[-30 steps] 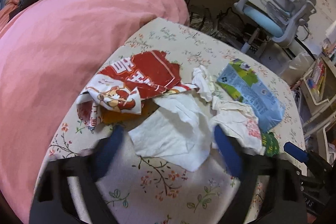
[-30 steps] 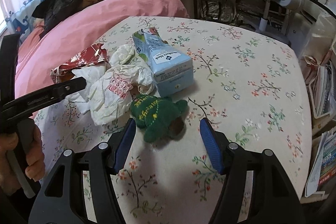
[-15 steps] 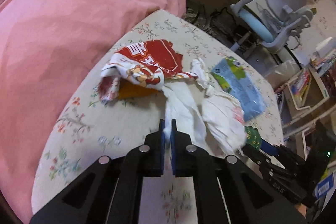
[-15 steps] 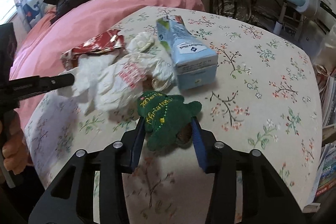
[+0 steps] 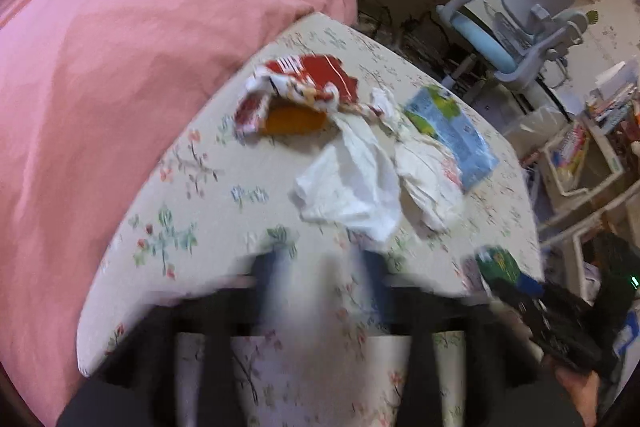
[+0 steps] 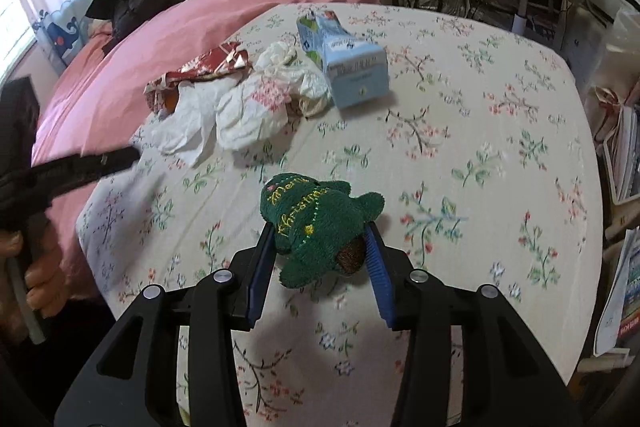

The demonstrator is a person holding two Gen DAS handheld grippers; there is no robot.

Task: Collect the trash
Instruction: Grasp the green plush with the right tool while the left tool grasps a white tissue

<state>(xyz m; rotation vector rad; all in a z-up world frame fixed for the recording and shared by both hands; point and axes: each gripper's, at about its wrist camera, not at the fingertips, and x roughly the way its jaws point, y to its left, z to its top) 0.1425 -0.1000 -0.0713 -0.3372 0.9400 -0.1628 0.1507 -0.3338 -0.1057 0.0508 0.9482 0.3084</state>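
Right now the right claw (image 6: 320,259) grips a small green knitted plush (image 6: 316,223) stitched with yellow lettering, its blue pads (image 6: 262,267) pressing the toy's flanks so that it rides clear of the flowered bedsheet (image 6: 460,131). The grip sits low on the body, probably because that is the fullest part of the toy and the soft knit gives there.

The left claw (image 5: 320,287) is heavily blurred in its own view, but its two blue pads stand well apart with nothing between them — its jaws have just been opening, and the white tissue paper (image 5: 352,183) lies on the sheet just ahead of them, not held. A hand (image 6: 36,267) on that tool's handle shows at the left edge of the right view.

The trash lies in one loose heap toward the far side of the sheet, beside the pink duvet (image 5: 140,67): a torn red-and-white snack wrapper (image 5: 304,83) over something orange, the tissue paper, a crumpled white plastic bag (image 5: 432,175) with red print, and a blue-and-green carton (image 5: 452,127) on its side, touching the bag.

No bin or bag for the trash can be made out for certain. By the look of it, the collecting is barely begun — the whole heap remains on the bed.
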